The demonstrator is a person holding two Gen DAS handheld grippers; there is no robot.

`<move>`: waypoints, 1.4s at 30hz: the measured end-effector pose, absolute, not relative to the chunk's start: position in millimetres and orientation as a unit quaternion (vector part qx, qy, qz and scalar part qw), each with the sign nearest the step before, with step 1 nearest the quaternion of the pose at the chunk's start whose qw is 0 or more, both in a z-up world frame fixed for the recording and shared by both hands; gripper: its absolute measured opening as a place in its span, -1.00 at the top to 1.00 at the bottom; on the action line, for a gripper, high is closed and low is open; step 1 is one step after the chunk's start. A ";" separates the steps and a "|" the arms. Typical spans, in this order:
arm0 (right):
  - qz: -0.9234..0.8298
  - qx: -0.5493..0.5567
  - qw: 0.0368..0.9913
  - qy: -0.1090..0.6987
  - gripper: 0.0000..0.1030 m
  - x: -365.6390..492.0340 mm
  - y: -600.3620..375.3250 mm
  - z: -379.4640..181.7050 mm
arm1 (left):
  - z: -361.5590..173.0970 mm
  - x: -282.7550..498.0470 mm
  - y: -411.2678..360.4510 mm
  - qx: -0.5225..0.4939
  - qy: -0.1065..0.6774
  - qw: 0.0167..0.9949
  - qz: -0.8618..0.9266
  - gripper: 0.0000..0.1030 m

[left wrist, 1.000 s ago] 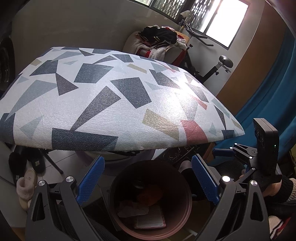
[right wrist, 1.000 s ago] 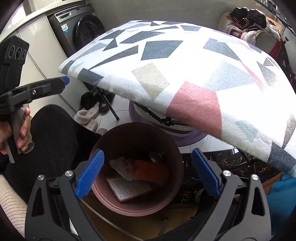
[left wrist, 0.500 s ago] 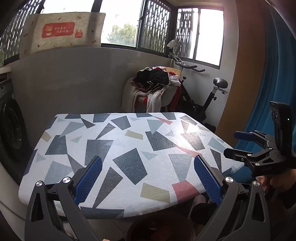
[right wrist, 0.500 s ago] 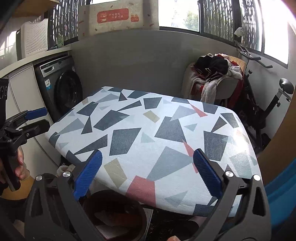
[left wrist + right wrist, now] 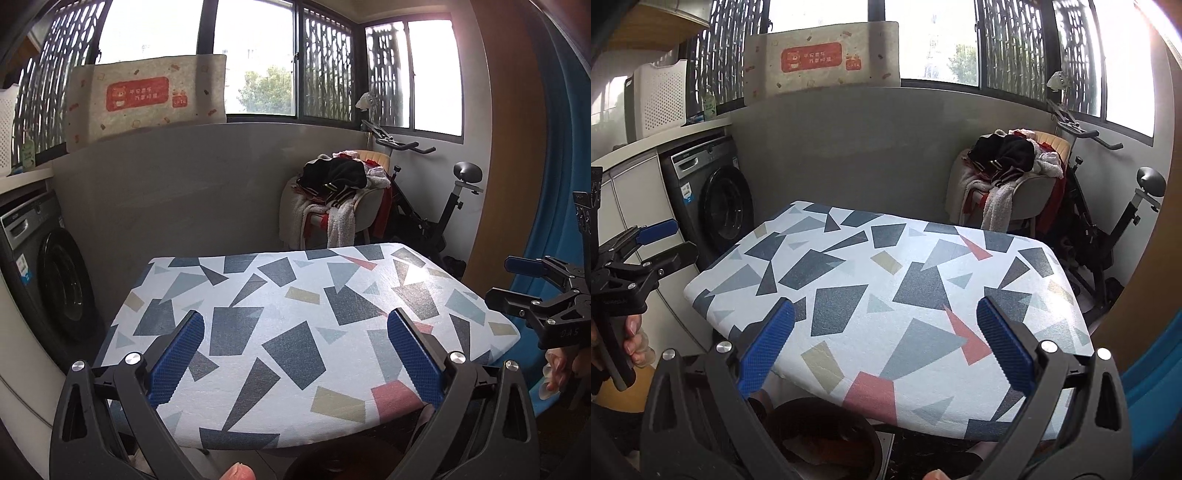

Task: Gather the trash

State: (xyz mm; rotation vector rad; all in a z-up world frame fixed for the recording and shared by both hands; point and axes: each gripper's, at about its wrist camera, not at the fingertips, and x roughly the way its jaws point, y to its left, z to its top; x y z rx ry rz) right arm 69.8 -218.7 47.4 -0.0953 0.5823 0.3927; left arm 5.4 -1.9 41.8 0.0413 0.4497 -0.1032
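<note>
A dark round bin (image 5: 798, 417) stands on the floor under the near edge of the patterned table (image 5: 886, 258). Only its rim and some dim paper trash (image 5: 827, 448) show in the right wrist view. The left wrist view shows just the bin's rim (image 5: 332, 456) at the bottom edge. My right gripper (image 5: 885, 308) is open and empty above the tabletop. My left gripper (image 5: 295, 321) is also open and empty over the table (image 5: 277, 291). Each view catches the other: the right gripper (image 5: 506, 280) at the right, the left gripper (image 5: 681, 240) at the left, each held by a hand.
A washing machine (image 5: 716, 199) stands left of the table under a counter. A chair piled with clothes (image 5: 1008, 166) and an exercise bike (image 5: 1108, 221) stand behind the table. A blue curtain (image 5: 554, 184) hangs at the right. I see nothing lying on the tabletop.
Both grippers rose and tilted up from right over the bin to above the tabletop. The bin slid to the bottom edge of both views. Both stayed open.
</note>
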 end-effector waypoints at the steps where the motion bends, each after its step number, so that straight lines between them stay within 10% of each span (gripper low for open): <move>1: 0.193 -0.046 0.938 0.285 -0.88 69.3 -218.6 47.7 | 42.6 4.7 -1.8 0.021 0.222 0.973 -0.050 -0.89; 42: 0.193 -0.048 0.935 0.292 -0.89 68.1 -220.0 39.7 | 35.6 5.6 -7.3 0.036 0.245 0.968 -0.031 -0.89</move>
